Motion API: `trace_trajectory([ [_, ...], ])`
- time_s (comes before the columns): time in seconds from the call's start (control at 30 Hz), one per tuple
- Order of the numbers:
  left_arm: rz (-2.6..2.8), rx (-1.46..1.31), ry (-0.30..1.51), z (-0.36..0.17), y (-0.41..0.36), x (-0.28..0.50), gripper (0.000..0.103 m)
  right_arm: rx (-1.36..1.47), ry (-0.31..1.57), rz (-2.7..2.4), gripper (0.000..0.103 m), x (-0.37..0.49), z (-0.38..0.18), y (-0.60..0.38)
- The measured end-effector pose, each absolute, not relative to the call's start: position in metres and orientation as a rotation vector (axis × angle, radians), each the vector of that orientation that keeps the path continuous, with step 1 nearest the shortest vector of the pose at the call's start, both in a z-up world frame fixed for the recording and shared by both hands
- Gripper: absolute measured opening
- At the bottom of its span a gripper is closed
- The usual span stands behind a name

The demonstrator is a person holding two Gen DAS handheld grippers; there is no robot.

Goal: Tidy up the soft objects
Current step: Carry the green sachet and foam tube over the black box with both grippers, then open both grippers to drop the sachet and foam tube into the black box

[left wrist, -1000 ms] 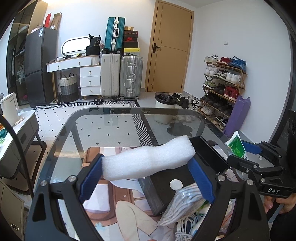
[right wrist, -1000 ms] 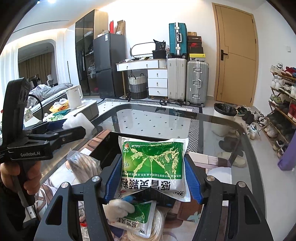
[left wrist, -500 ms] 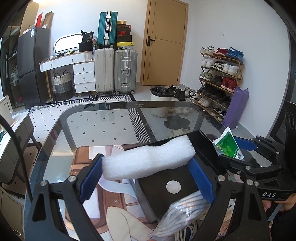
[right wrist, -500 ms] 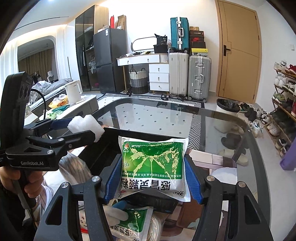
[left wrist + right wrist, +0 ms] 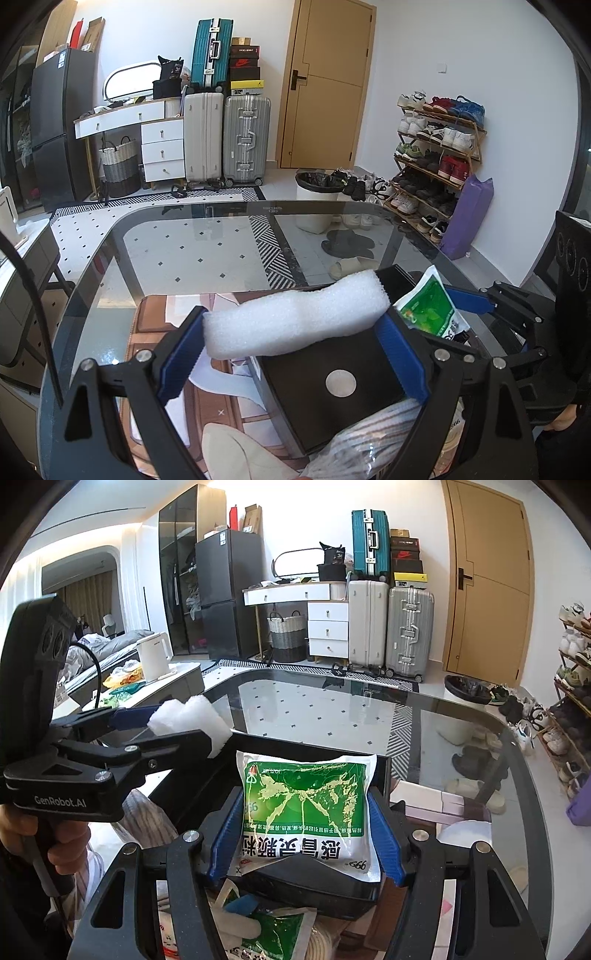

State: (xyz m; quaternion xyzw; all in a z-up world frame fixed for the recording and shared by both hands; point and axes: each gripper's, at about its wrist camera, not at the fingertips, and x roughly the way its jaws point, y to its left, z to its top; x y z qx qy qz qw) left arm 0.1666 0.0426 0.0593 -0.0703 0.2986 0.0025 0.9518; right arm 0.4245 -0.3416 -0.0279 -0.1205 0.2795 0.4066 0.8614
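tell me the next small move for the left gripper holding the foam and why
Probably lower the left gripper and release. Its fingers are shut on the white foam roll, held above the open black box, whose floor beneath looks bare. The right gripper holds its green packet close beside, so go straight down.

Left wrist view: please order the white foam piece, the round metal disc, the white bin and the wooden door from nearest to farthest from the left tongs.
1. White foam piece: gripped between the left tongs.
2. Round metal disc: just below, on the black box floor.
3. White bin: on the floor beyond the glass table's far edge.
4. Wooden door: in the back wall.
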Motion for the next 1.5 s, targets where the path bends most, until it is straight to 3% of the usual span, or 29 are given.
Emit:
trace_trajectory([
  [0.27,0.001,-0.142,0.613,0.056,0.043,0.17,0.09,-0.268,0.589,0.843,0.064,0.434,-0.033,-0.333],
  [0.6,-0.014,-0.116,0.611,0.055,0.038,0.172,0.091,-0.268,0.55,0.839,0.092,0.43,-0.026,-0.342],
  [0.67,-0.017,-0.113,0.612,0.055,0.037,0.172,0.091,-0.263,0.534,0.838,0.093,0.428,-0.023,-0.344],
  [0.77,-0.028,-0.108,0.613,0.057,0.035,0.171,0.103,-0.265,0.533,0.822,0.095,0.426,-0.019,-0.346],
  [1.13,-0.047,-0.06,0.571,0.074,0.03,0.145,0.103,-0.25,0.553,0.802,0.102,0.407,-0.021,-0.371],
  [1.5,-0.036,-0.081,0.558,0.073,0.039,0.104,0.103,-0.176,0.605,0.824,0.102,0.382,-0.032,-0.4],
])
